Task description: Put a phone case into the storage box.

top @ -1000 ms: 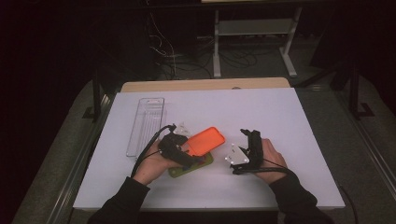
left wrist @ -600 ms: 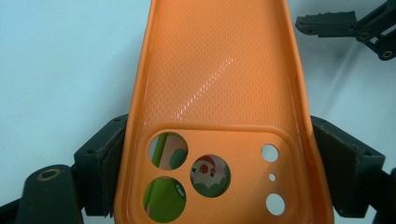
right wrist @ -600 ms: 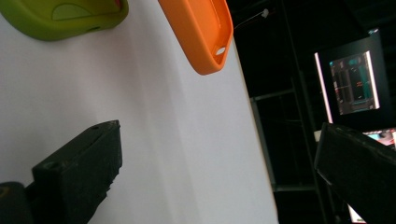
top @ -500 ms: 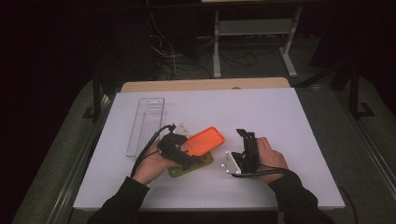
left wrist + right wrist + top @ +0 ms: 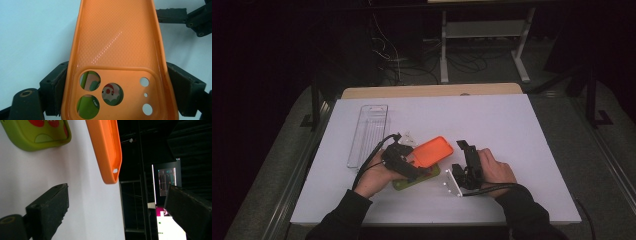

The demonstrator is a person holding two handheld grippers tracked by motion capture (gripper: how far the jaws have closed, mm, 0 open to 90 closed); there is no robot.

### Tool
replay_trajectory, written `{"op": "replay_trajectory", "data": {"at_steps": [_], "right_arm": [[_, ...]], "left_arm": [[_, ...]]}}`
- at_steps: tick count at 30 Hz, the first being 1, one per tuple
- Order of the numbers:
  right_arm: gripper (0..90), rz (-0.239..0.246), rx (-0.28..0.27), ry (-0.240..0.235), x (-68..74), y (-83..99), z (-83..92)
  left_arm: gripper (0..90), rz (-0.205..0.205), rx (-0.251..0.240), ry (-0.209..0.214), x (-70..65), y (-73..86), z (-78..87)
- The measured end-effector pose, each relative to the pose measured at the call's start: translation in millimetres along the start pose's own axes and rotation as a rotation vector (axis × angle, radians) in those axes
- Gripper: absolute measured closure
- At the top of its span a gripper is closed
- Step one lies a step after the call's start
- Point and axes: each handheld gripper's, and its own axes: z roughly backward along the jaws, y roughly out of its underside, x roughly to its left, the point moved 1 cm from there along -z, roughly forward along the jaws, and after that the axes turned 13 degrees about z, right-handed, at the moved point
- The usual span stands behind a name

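In the high view, the left gripper (image 5: 409, 167) was in the lower middle of the frame, and it held an orange phone case (image 5: 432, 151) by its camera end. The case pointed up and to the right, lifted over a green phone case (image 5: 412, 181) that lay flat on the white table (image 5: 512, 125). In the left gripper view the orange case took the centre of the frame, its inner side facing the camera, and both black jaws pressed on its two long edges near the bottom. Through the camera holes, the green case was visible below.

The right gripper (image 5: 463, 159) stood just right of the orange case, apart from it. In the right gripper view its jaws stood wide with nothing between them; they had just been closing a little. A clear plastic tray (image 5: 368, 134) lay at the left of the table.
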Motion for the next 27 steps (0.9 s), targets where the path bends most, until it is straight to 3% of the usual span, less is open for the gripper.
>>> {"op": "replay_trajectory", "data": {"at_steps": [2,4,5,7,10,18,24,27], "right_arm": [[8.1,-0.019,0.004,-0.005,0.9,-1.9,0.9],[10.7,0.008,0.000,-0.004,-1.1,-2.1,0.3],[11.8,0.003,-0.006,0.005,-2.2,-3.0,0.4],[13.1,-0.004,-0.016,-0.009,-2.0,-5.0,1.2],[17.1,0.029,-0.024,0.008,-4.6,-8.9,2.1],[29.5,0.069,-0.063,0.051,-6.2,-19.3,-2.4],[39.7,0.062,-0.099,0.050,-4.3,-26.7,-7.0],[43.5,0.090,-0.098,0.029,0.3,-30.4,-8.3]], "left_arm": [[15.7,0.016,-0.017,0.006,-1.8,0.2,-0.8],[15.7,-0.001,-0.008,0.005,-1.0,-0.3,0.2],[15.7,0.026,-0.020,0.012,-3.1,0.2,-0.7],[15.7,0.025,-0.024,0.013,-3.1,0.1,-0.9],[15.7,0.003,-0.008,0.009,-2.2,-0.1,-0.1],[15.7,-0.003,-0.002,0.008,-1.1,-0.2,-0.1],[15.7,0.003,-0.006,0.010,-1.6,-0.3,-0.4],[15.7,0.003,-0.007,0.013,-1.5,-0.1,-0.7]]}}
